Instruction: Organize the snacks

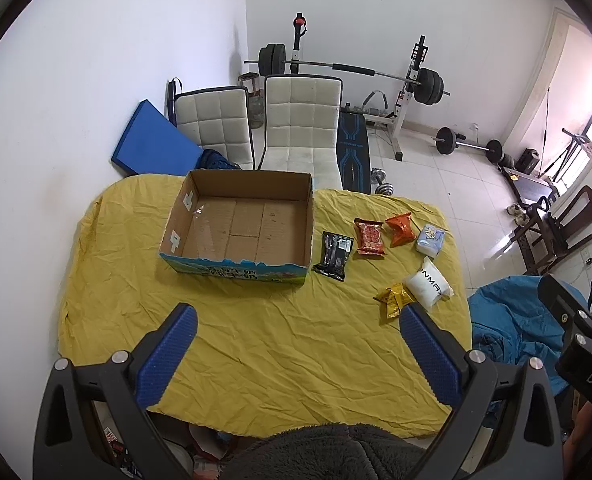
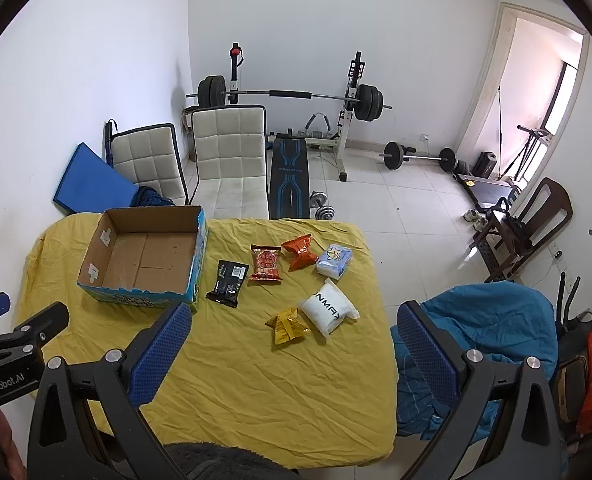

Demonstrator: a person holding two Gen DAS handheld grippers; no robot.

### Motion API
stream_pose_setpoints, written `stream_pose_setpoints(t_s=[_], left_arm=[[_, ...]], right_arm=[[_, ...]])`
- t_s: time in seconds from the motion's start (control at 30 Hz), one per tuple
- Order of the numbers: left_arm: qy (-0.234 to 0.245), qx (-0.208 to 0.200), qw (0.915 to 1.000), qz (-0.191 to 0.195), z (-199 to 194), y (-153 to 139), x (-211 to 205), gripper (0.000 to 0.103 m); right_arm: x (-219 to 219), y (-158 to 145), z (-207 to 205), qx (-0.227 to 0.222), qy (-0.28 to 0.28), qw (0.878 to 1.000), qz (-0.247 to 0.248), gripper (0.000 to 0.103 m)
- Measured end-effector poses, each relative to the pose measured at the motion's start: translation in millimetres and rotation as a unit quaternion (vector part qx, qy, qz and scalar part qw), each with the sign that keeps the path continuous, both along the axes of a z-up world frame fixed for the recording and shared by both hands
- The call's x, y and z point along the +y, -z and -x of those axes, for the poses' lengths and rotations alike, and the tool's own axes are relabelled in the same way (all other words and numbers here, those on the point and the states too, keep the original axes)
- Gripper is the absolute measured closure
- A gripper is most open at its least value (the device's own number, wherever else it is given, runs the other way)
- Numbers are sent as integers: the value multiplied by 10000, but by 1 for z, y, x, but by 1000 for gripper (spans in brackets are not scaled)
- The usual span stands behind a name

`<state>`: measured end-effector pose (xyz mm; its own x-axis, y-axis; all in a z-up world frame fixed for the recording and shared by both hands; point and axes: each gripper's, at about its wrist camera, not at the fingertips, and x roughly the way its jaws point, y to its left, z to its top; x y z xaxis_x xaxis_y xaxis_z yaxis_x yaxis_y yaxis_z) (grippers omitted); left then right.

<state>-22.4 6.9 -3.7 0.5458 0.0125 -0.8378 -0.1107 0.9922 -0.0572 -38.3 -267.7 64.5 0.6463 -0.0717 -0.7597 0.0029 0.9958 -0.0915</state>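
An open cardboard box [image 1: 240, 224] [image 2: 144, 258] stands empty at the far left of the yellow-covered table [image 1: 256, 340] [image 2: 256, 380]. To its right lie several snack packs: a black one [image 1: 333, 255] [image 2: 228, 282], a red one [image 1: 369, 237] [image 2: 265, 263], an orange one [image 1: 400, 229] [image 2: 299, 253], a pale blue one [image 1: 429, 239] [image 2: 334, 261], a white one [image 1: 429, 284] [image 2: 327, 308] and a yellow one [image 1: 393, 302] [image 2: 287, 325]. My left gripper [image 1: 297, 322] is open above the near table edge. My right gripper [image 2: 292, 320] is open too, nearer the yellow pack, holding nothing.
Two white chairs [image 1: 299, 124] [image 1: 216, 124] stand behind the table, with a blue mat [image 1: 152, 140] against the wall. A weight bench and barbell rack [image 2: 292, 96] fill the back. A blue cloth [image 2: 491, 320] covers a seat to the table's right.
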Motion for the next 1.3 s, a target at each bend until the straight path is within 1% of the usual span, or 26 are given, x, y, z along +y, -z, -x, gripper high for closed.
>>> stream_pose_setpoints(t_s=[0.2, 0.73, 1.17, 1.3], left_arm=[[-19, -65, 10000, -20, 2, -4, 2, 0], [-33, -60, 10000, -41, 0, -8, -1, 0], [-36, -70, 10000, -6, 4, -6, -1, 0], [-90, -59, 9999, 1, 4, -4, -3, 0]], right_arm=[[0, -1, 0, 3, 5, 10000, -1, 0], [-4, 0, 5, -33, 13, 10000, 2, 0], [-8, 4, 9, -3, -24, 10000, -24, 0], [-15, 10, 3, 74, 24, 9999, -72, 0]])
